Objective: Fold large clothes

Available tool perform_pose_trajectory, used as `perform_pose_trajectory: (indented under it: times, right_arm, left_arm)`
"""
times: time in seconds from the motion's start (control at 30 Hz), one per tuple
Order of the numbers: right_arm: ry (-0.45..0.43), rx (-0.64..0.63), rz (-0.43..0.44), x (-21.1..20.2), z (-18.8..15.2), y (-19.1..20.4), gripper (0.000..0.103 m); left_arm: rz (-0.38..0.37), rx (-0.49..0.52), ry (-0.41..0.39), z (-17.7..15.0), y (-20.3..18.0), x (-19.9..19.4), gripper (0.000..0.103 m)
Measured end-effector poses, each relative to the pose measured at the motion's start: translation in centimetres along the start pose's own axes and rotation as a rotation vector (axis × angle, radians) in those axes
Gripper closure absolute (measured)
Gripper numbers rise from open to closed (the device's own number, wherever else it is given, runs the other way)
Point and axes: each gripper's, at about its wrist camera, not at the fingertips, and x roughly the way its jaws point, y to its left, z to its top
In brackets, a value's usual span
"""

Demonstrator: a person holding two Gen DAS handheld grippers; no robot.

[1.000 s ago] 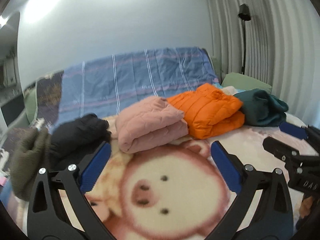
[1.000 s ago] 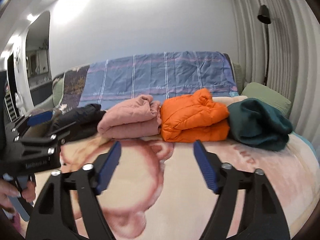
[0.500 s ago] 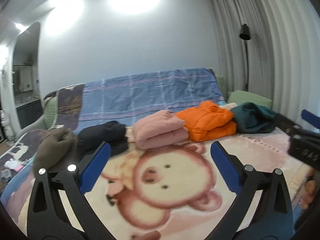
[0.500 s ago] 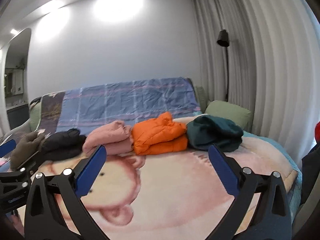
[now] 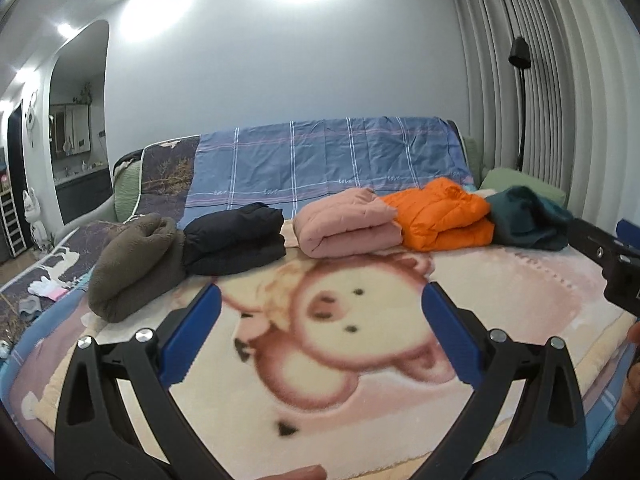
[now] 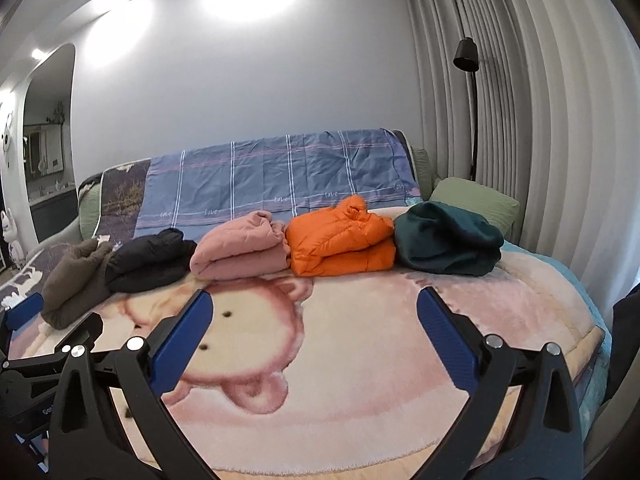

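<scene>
Several folded garments lie in a row across the far part of the bed: an olive fleece (image 5: pixel 134 264) (image 6: pixel 76 276), a black jacket (image 5: pixel 236 242) (image 6: pixel 150 260), a pink jacket (image 5: pixel 348 222) (image 6: pixel 240 248), an orange puffer jacket (image 5: pixel 444 216) (image 6: pixel 340 240) and a dark green garment (image 5: pixel 528 218) (image 6: pixel 446 240). My left gripper (image 5: pixel 320 320) is open and empty above the pig-print blanket (image 5: pixel 340 408), well short of the clothes. My right gripper (image 6: pixel 312 320) is open and empty above the same blanket (image 6: pixel 360 356).
A blue plaid sheet (image 5: pixel 332 160) covers the headboard behind the clothes. A green pillow (image 6: pixel 472 202) lies at the far right. A floor lamp (image 6: pixel 468 64) and curtains stand on the right. Small items lie on the floor at left (image 5: pixel 44 288).
Both grippers have pulled back and away from the row of clothes, so the whole bed and the room now show. Both stay open and empty.
</scene>
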Motion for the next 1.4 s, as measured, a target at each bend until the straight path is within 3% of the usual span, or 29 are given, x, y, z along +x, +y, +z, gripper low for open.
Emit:
perform_pose_trajectory:
  times: [0.47,0.9,1.4]
  right_arm:
    - [0.025,0.006,0.013,0.5,-1.0,-0.1,0.001]
    - [0.128,0.032,0.025,2.5,-2.4,-0.8,0.001]
    - [0.099,0.013,0.012,1.9,-2.3,-0.7,0.001]
  left_arm:
    - [-0.01,-0.004,0.11,-0.9,-0.3,1.7,0.002]
    - [-0.028,0.001,0.147,-1.2,-1.2,2.5,0.002]
    - [-0.051,-0.004,0.166,-1.5,-1.8,2.9,0.002]
